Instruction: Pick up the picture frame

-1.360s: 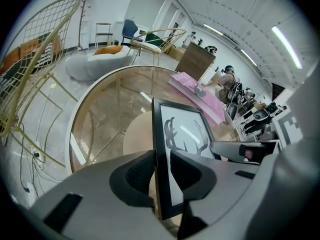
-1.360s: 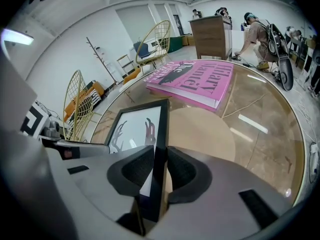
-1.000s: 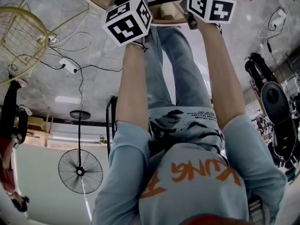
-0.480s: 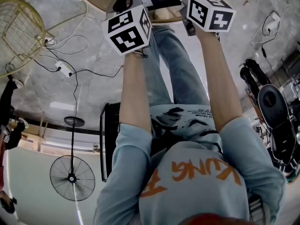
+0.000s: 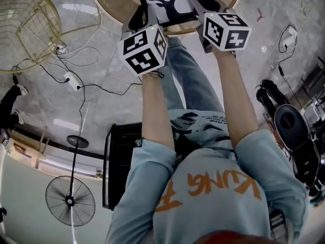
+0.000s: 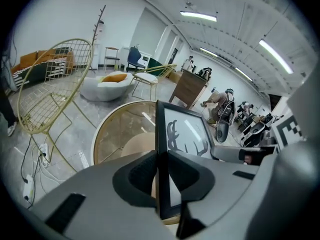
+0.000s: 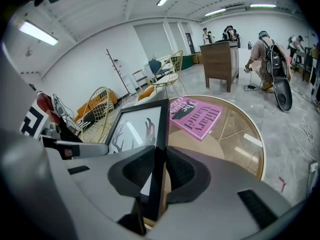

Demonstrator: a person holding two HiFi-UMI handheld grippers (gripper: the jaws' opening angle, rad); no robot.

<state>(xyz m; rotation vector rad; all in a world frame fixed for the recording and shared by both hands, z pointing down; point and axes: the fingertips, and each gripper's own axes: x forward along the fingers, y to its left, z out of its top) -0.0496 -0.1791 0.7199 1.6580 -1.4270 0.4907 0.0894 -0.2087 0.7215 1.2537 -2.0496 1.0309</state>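
Observation:
The picture frame (image 5: 165, 1) is black-edged with a white print of deer antlers. It hangs above the round glass table (image 5: 109, 1), gripped at both side edges. My left gripper (image 5: 139, 17) is shut on its left edge; in the left gripper view the frame (image 6: 182, 134) stands on edge between the pads of that gripper (image 6: 161, 171). My right gripper (image 5: 199, 4) is shut on the right edge, and the right gripper view shows the frame (image 7: 137, 129) pinched by the same gripper (image 7: 159, 171).
A pink book (image 7: 196, 116) lies on the glass table (image 7: 240, 134). A gold wire chair (image 5: 25, 29) stands to the left, with a power strip and cables (image 5: 73, 80) on the floor. A floor fan (image 5: 70, 201) and a black rack (image 5: 119, 161) are behind me.
Both grippers have risen together with the frame held between them. More of the antler print now shows at the top of the head view.

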